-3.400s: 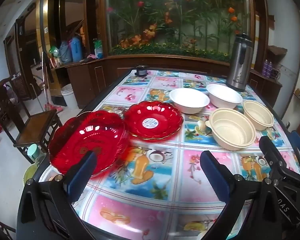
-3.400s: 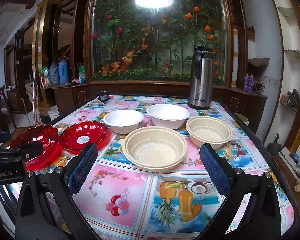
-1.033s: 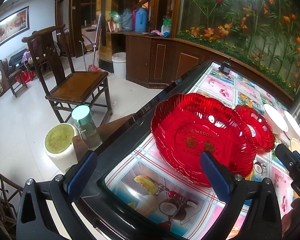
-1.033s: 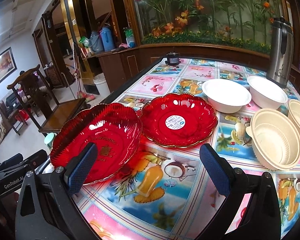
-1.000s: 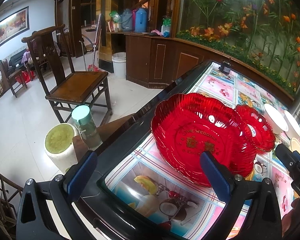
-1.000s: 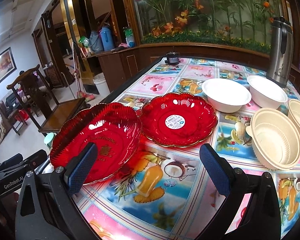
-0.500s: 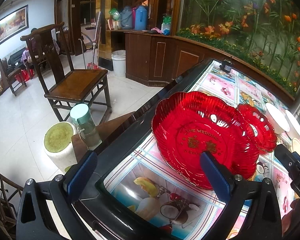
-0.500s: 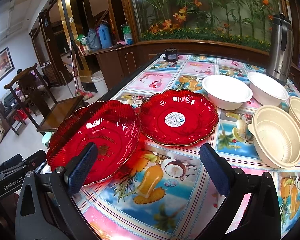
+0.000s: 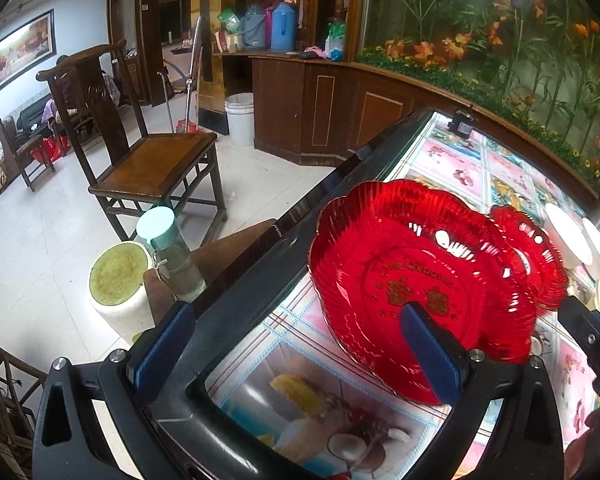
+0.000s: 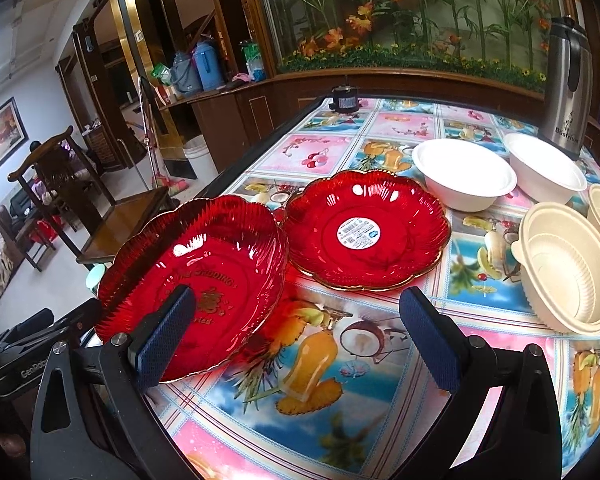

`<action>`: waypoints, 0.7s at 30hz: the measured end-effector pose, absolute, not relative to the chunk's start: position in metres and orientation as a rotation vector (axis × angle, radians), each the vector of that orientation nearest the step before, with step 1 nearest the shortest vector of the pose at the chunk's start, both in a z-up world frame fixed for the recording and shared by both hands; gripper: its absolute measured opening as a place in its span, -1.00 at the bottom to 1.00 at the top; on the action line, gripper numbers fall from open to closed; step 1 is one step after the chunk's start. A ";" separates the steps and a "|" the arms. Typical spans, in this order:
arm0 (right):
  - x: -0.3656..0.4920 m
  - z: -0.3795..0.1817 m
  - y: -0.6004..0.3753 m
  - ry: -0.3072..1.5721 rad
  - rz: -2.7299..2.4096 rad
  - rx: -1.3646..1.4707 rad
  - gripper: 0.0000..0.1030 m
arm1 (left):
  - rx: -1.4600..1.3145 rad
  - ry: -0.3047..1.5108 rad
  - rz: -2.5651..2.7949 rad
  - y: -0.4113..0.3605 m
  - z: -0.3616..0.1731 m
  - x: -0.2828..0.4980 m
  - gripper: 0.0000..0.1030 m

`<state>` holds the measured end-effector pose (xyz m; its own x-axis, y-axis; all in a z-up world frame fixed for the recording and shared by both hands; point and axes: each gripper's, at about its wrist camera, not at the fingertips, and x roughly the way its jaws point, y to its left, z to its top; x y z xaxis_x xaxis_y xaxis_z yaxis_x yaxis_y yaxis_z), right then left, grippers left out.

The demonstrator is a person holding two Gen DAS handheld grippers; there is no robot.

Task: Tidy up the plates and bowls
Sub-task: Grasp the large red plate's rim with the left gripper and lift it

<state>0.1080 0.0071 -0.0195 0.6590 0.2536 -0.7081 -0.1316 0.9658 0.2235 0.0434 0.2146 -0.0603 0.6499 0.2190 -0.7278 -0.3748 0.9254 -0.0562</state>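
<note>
A large red scalloped plate [image 9: 420, 264] [image 10: 220, 264] sits at the table's left edge, its right rim against a smaller red plate [image 9: 536, 256] [image 10: 364, 232] that carries a white sticker. My left gripper [image 9: 296, 350] is open and low at the table edge; its right finger [image 9: 428, 350] overlaps the large plate's near rim, its left finger hangs past the edge. My right gripper [image 10: 294, 336] is open above the tablecloth, its left finger [image 10: 160, 336] in front of the large plate. Two white bowls [image 10: 464, 178] and two beige bowls [image 10: 568, 272] stand to the right.
A steel thermos [image 10: 566, 84] and a small black object [image 10: 345, 100] stand at the table's far side. Beyond the dark table edge [image 9: 260, 264] are a water bottle [image 9: 168, 256], a white stool [image 9: 118, 288] and a wooden chair [image 9: 152, 160].
Both grippers have swung left from the bowls towards the red plates. In the last second the left gripper crept closer to the large plate. No plate or bowl has moved.
</note>
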 end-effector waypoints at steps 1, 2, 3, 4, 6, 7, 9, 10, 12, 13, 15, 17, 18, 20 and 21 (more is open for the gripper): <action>0.110 -0.021 0.009 0.834 0.221 0.158 1.00 | -0.210 0.806 0.345 0.216 -0.062 0.046 0.99; 0.111 -0.022 0.011 0.840 0.220 0.157 1.00 | -0.214 0.819 0.344 0.217 -0.064 0.049 0.99; 0.112 -0.022 0.014 0.847 0.220 0.154 1.00 | -0.218 0.830 0.343 0.218 -0.066 0.052 0.99; 0.113 -0.023 0.016 0.854 0.220 0.153 1.00 | -0.222 0.842 0.343 0.219 -0.069 0.054 0.99; 0.116 -0.026 0.019 0.873 0.216 0.150 1.00 | -0.227 0.865 0.344 0.220 -0.074 0.058 0.99; 0.118 -0.028 0.022 0.887 0.214 0.146 1.00 | -0.231 0.876 0.342 0.221 -0.076 0.060 0.99; 0.121 -0.031 0.024 0.909 0.215 0.148 0.99 | -0.240 0.890 0.341 0.222 -0.080 0.062 0.99; 0.123 -0.033 0.026 0.925 0.216 0.153 0.98 | -0.243 0.896 0.340 0.222 -0.081 0.063 0.99; 0.127 -0.039 0.027 0.950 0.222 0.169 0.94 | -0.245 0.909 0.334 0.221 -0.083 0.067 0.99; 0.129 -0.042 0.027 0.969 0.221 0.181 0.93 | -0.242 0.913 0.334 0.220 -0.084 0.068 0.99; 0.134 -0.048 0.026 0.997 0.220 0.206 0.87 | -0.232 0.924 0.334 0.219 -0.086 0.071 0.97; 0.139 -0.055 0.023 1.026 0.231 0.261 0.84 | -0.233 0.935 0.327 0.218 -0.088 0.076 0.97; 0.141 -0.058 0.022 1.039 0.234 0.290 0.80 | -0.231 0.940 0.328 0.218 -0.090 0.077 0.95; 0.146 -0.065 0.020 1.071 0.246 0.332 0.69 | -0.231 0.949 0.326 0.218 -0.092 0.079 0.86; 0.148 -0.067 0.021 1.085 0.248 0.337 0.62 | -0.221 0.943 0.333 0.217 -0.092 0.079 0.81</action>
